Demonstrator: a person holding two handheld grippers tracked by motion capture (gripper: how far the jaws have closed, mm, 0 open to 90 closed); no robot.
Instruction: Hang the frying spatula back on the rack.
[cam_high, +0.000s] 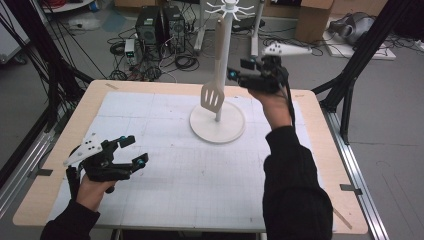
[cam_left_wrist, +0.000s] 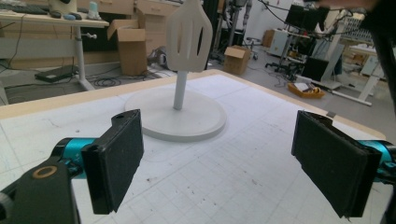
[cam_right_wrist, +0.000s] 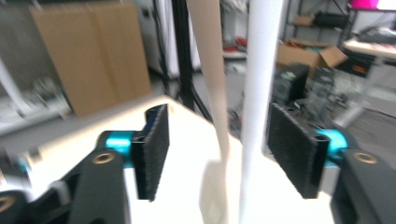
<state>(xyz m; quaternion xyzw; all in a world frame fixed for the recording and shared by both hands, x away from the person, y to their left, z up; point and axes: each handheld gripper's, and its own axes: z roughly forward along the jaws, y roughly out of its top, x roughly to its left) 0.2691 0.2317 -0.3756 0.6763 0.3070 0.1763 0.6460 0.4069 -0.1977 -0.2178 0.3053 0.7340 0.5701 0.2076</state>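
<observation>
- Spatula (cam_high: 212, 95) hangs on the white utensil stand (cam_high: 218, 122), its slotted blade low beside the pole and clear of the round base, its long handle running up toward the hooks at the top.
- Right gripper (cam_right_wrist: 217, 149) has its jaws spread apart, and both the spatula's handle and the stand's pole pass through the gap between the black pads (cam_right_wrist: 156, 144); neither pad presses on them, as far as the blurred right gripper view allows.
- In the high view the right gripper (cam_high: 239, 71) sits level, just right of the pole and above the blade, at the far side of the table (cam_high: 150, 87).
- Left gripper (cam_high: 134, 150) has its jaws spread wide with nothing between them; it rests low over the near left of the white gridded mat (cam_high: 165, 150), well apart from the stand.
- From the left gripper view, the blade (cam_left_wrist: 188, 39) hangs in front of the pole, with the base (cam_left_wrist: 175, 116) standing far beyond the open pads (cam_left_wrist: 119, 161).
- Judging from these frames, the hanging looks done: the spatula is borne by the stand alone, and what is left is for the right hand to draw clear without knocking the handle.
</observation>
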